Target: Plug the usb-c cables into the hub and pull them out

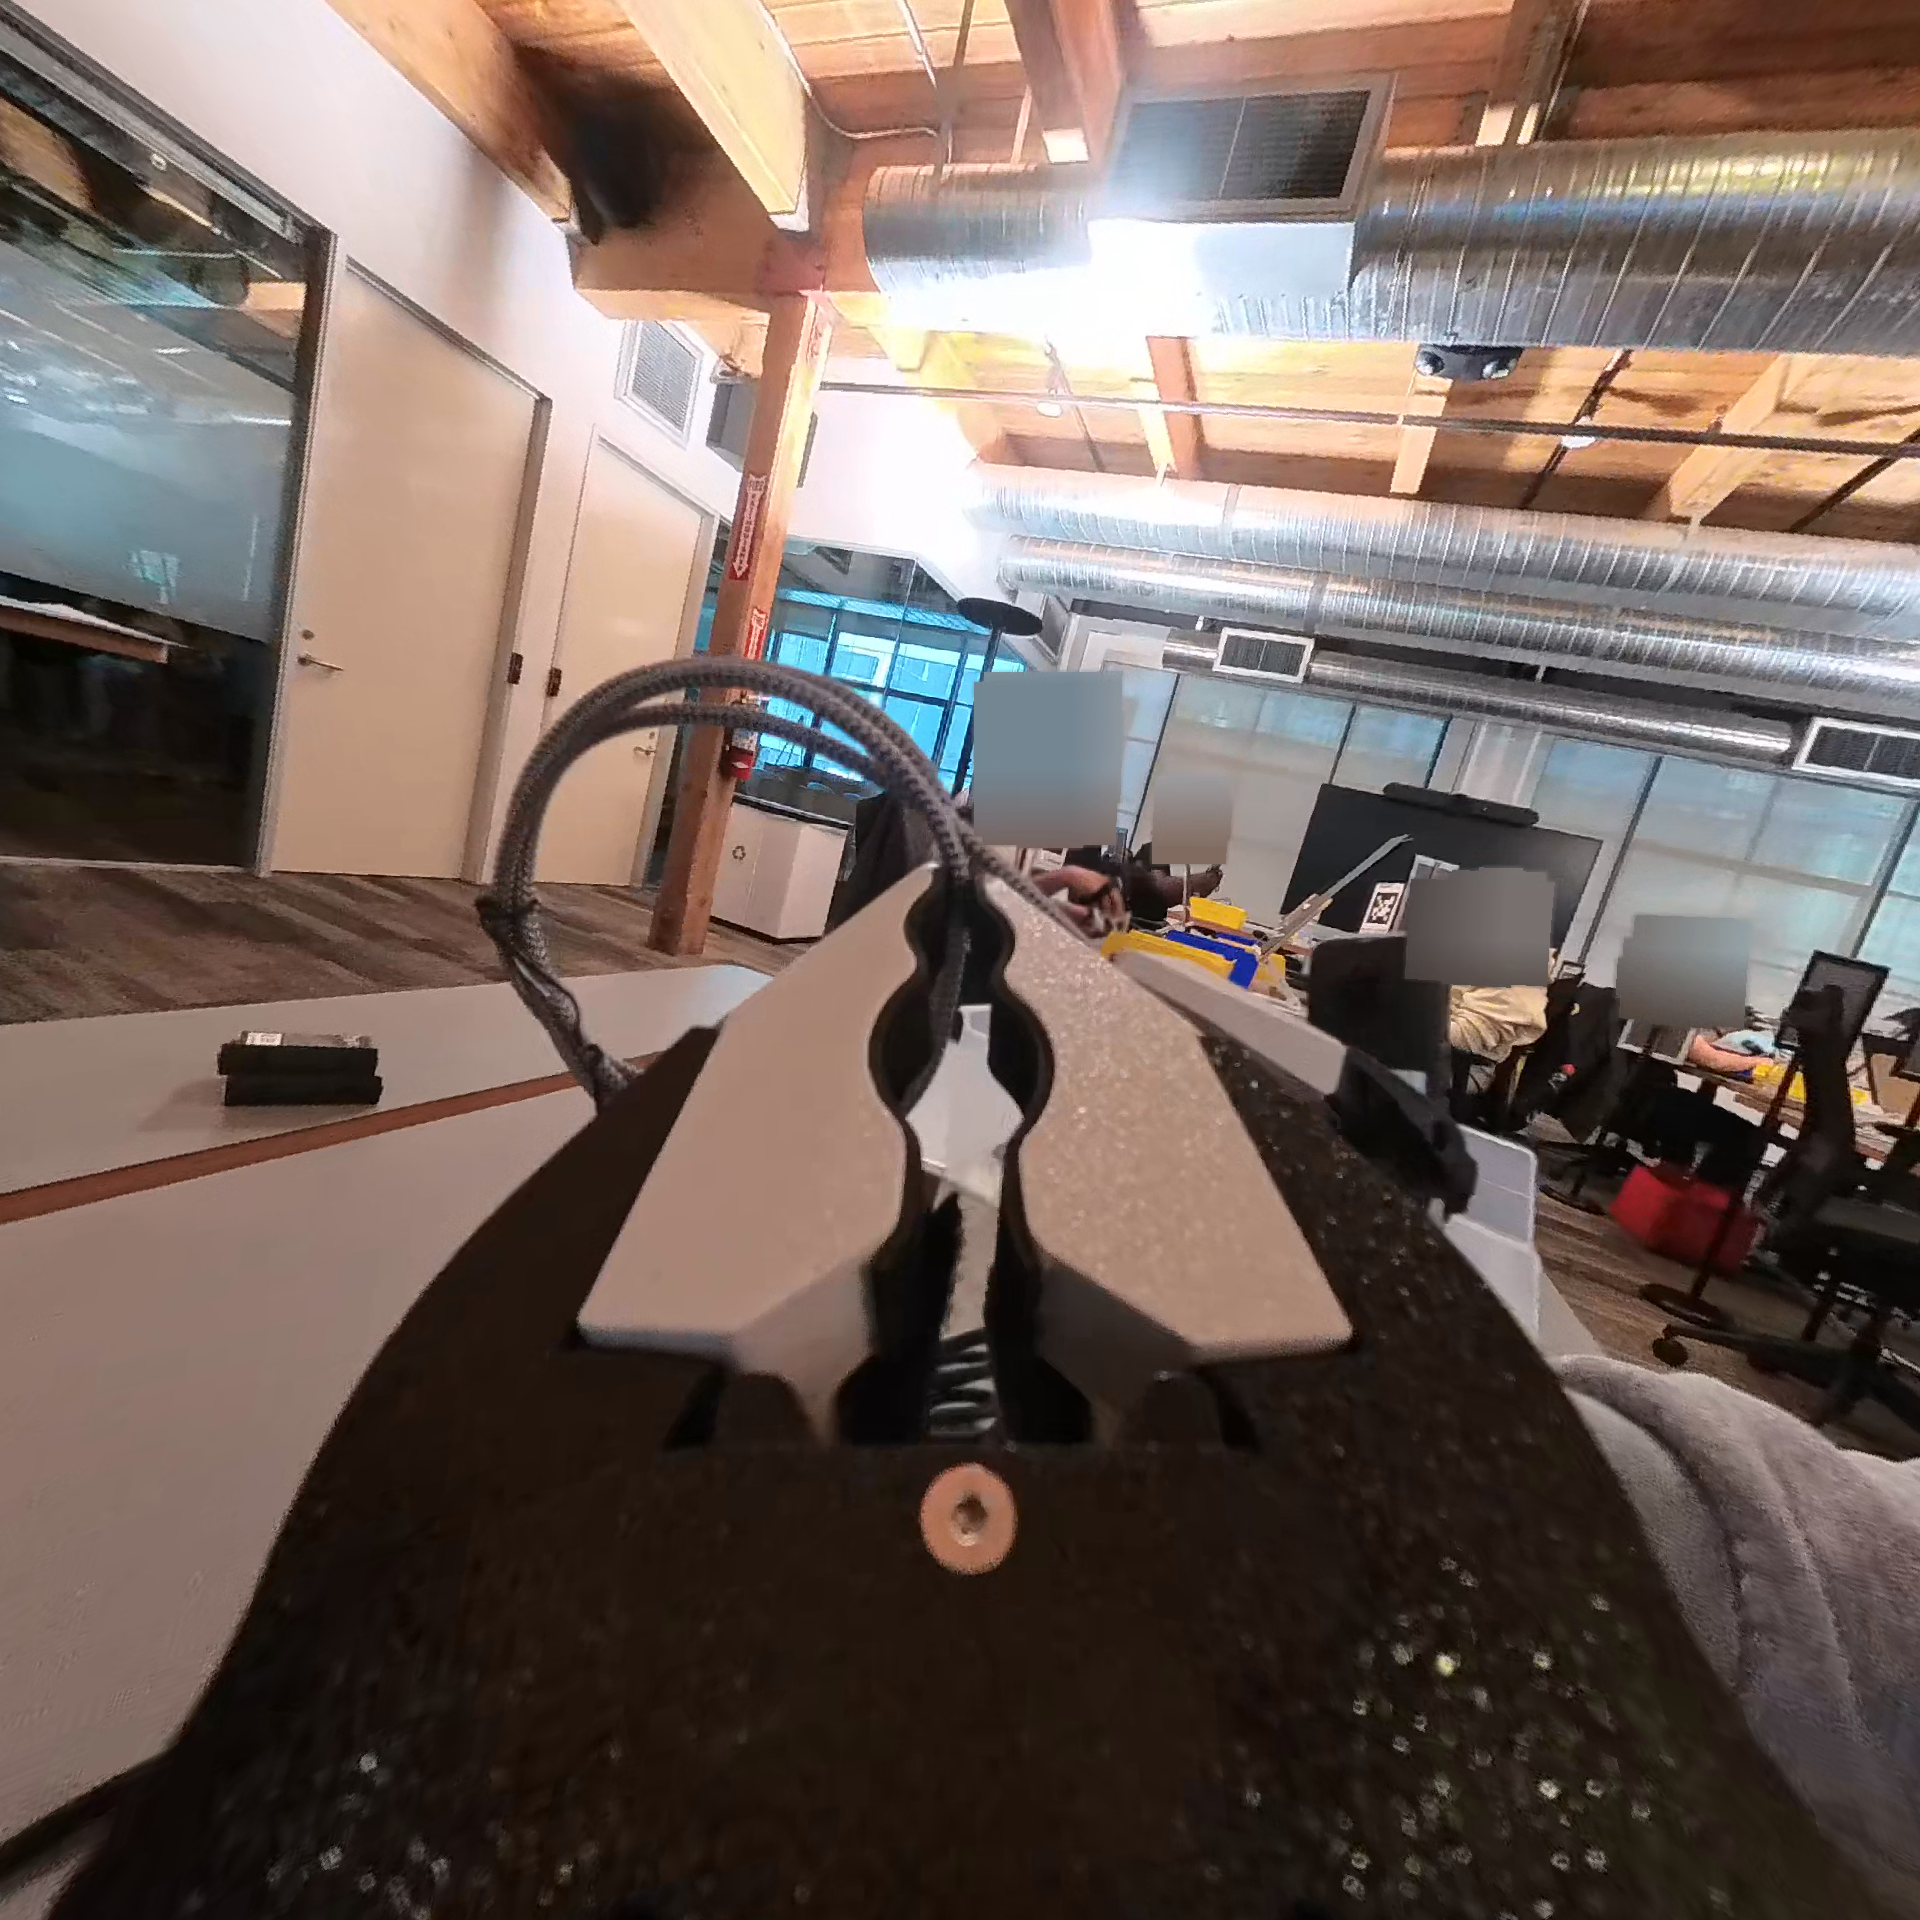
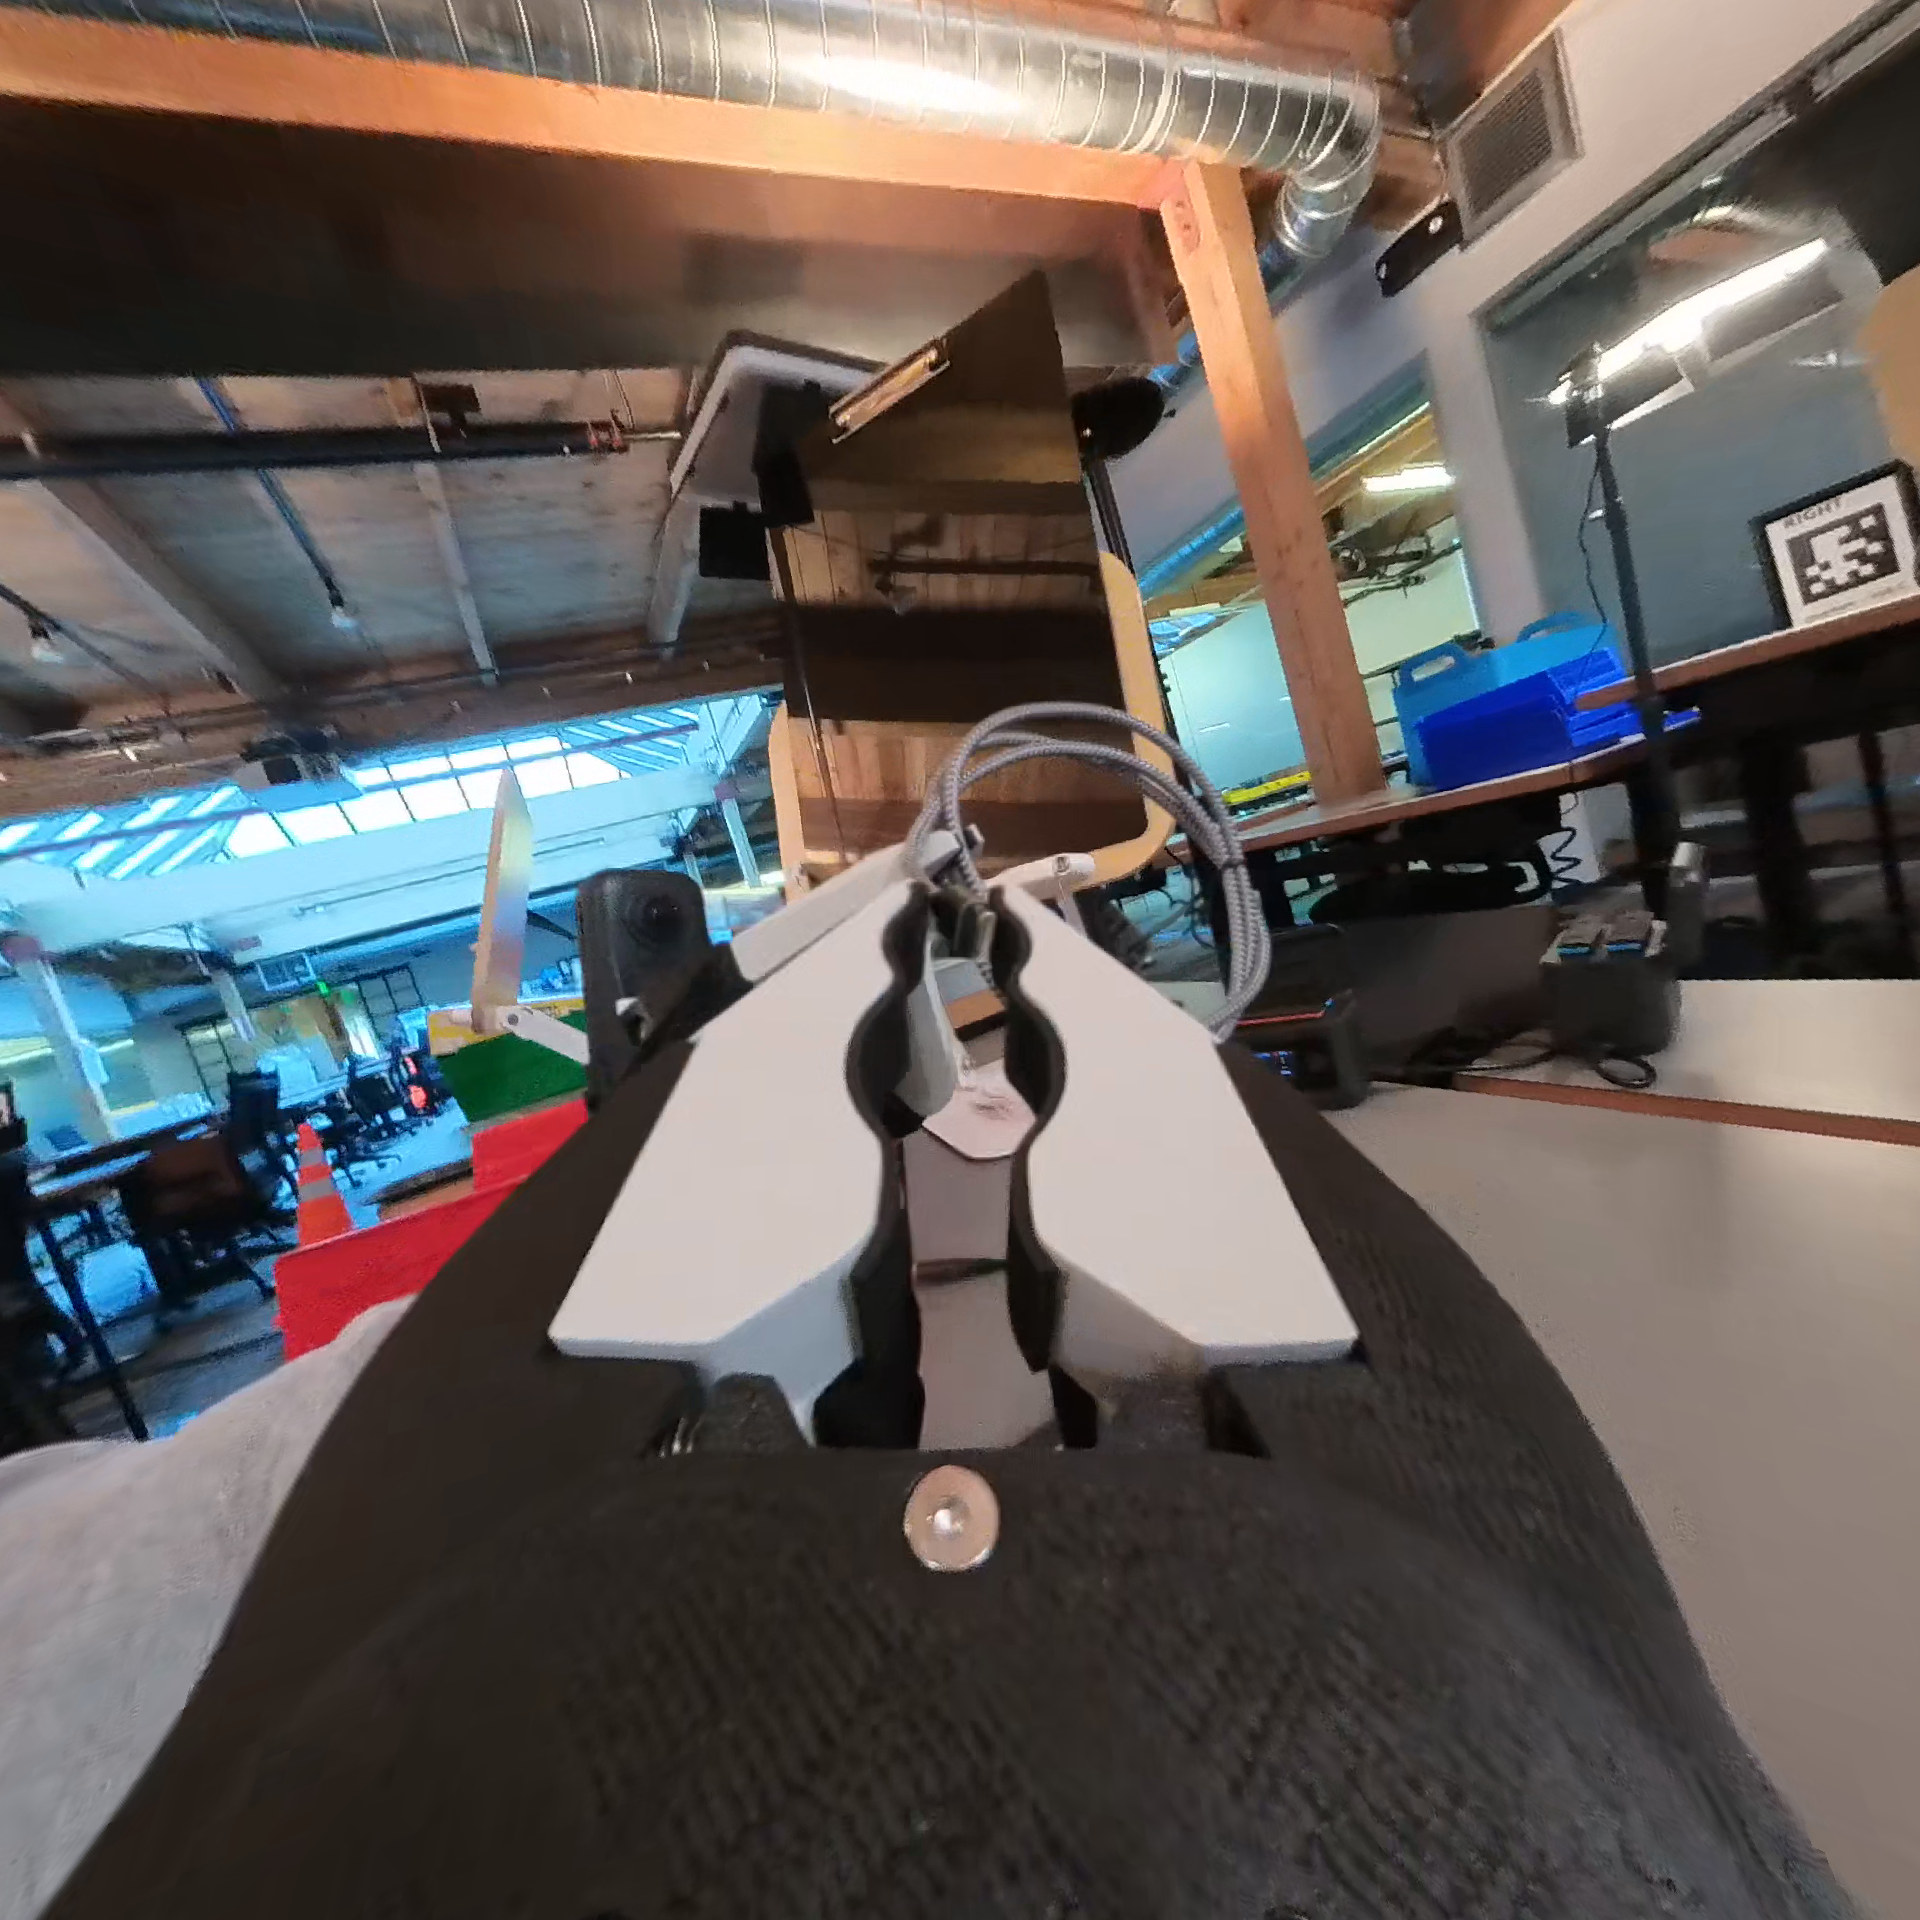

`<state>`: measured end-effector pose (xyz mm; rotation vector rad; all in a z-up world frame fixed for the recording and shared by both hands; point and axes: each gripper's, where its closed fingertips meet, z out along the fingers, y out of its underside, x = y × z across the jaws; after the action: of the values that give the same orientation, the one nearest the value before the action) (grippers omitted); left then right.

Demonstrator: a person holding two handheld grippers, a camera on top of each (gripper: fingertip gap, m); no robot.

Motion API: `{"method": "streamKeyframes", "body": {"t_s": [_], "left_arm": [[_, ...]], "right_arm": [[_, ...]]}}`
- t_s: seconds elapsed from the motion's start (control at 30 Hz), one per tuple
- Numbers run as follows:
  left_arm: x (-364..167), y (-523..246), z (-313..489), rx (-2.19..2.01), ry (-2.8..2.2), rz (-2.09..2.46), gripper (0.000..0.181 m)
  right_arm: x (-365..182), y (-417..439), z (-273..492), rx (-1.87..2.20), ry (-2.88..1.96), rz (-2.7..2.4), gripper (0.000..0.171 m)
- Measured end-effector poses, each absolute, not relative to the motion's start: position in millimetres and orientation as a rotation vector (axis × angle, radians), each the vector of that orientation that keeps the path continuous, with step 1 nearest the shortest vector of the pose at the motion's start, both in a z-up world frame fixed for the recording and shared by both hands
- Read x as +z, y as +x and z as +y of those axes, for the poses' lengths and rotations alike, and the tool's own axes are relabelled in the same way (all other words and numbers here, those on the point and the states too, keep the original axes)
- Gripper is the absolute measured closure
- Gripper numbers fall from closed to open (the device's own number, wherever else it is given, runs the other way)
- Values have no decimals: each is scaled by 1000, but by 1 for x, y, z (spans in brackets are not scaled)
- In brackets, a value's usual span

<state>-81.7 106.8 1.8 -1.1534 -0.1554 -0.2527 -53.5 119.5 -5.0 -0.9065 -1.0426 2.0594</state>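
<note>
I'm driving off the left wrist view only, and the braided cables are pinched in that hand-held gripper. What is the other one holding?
Observer: The right hand-held gripper is closed on a slim grey hub, which sits tilted between its fingers.
Operator: Where do the cables run from there?
Observer: Two braided cables arch up from the hub's top end, then drop behind the finger on the picture's right.
Operator: Anything close on that side?
Observer: A black camera stands just to the picture's left of the fingers.
</note>
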Motion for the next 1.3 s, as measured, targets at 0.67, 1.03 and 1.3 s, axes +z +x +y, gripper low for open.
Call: {"method": "streamKeyframes", "body": {"t_s": [0.67,1.03,1.3], "left_arm": [[-22,-37,101,-95,-1458,81,148],[-46,-81,84,-870,-1321,-390,138],[-59,-72,86,-820,-1449,-327,181]], "right_arm": [[-18,-61,130,568,-467,-1206,168],[-54,-64,76,449,-96,-1387,167],[-65,-62,63,439,-23,-1455,168]]}}
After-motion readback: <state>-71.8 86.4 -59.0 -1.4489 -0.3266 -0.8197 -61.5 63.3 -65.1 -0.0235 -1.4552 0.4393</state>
